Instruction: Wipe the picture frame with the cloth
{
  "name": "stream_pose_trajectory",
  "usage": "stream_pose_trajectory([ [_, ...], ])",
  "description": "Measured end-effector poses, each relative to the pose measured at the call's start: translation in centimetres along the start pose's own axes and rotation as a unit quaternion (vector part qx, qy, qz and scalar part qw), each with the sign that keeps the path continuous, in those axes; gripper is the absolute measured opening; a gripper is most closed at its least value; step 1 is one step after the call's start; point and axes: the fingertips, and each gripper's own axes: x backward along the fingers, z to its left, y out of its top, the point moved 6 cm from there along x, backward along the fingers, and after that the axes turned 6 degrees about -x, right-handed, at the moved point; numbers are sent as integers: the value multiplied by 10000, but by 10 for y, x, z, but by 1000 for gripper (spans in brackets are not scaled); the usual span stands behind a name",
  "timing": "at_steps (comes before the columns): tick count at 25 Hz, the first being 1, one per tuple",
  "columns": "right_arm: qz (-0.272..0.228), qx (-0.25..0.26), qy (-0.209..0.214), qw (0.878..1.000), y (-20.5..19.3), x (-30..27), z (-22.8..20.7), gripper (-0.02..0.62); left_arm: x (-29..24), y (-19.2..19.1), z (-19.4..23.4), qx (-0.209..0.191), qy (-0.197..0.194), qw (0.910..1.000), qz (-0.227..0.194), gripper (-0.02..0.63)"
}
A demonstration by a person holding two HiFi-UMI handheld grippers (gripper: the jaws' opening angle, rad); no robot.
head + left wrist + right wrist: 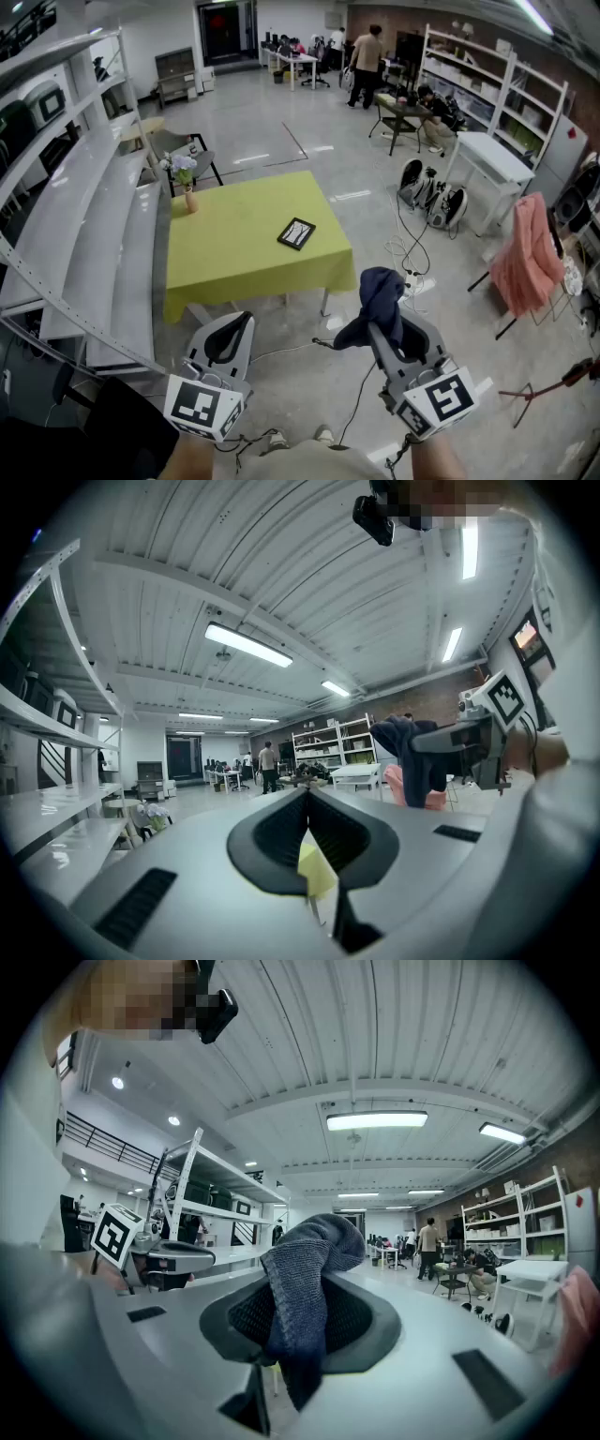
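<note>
My right tool (382, 328) pinches the soft, limp cloth (380, 295); my left tool (230, 339) is closed, empty. The picture frame (296, 233), flat on the far worktop (234, 258), looks light and slidable: I would steady its edge

No words, numbers or brand names can be read anywhere. The only signs are patterns, not letters: a black-and-white square code marker (204, 405) on the white cube of the left gripper (240, 322), and another on the cube of the right gripper (382, 330) (this one also shows in the left gripper view). The small black rectangular picture frame (296, 233) on the yellow-green table (225, 267) bears pale marks too small to read.
</note>
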Motion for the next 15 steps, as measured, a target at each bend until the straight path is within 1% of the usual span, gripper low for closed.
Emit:
stream_pose_trajectory([
  [7,-32,-96,8,9999,-1,4,-11,109,-4,2,-7,-11,39,10000,53,8],
  [15,-34,-214,98,9997,-8,18,-31,109,-14,5,-29,-76,85,9999,111,8],
])
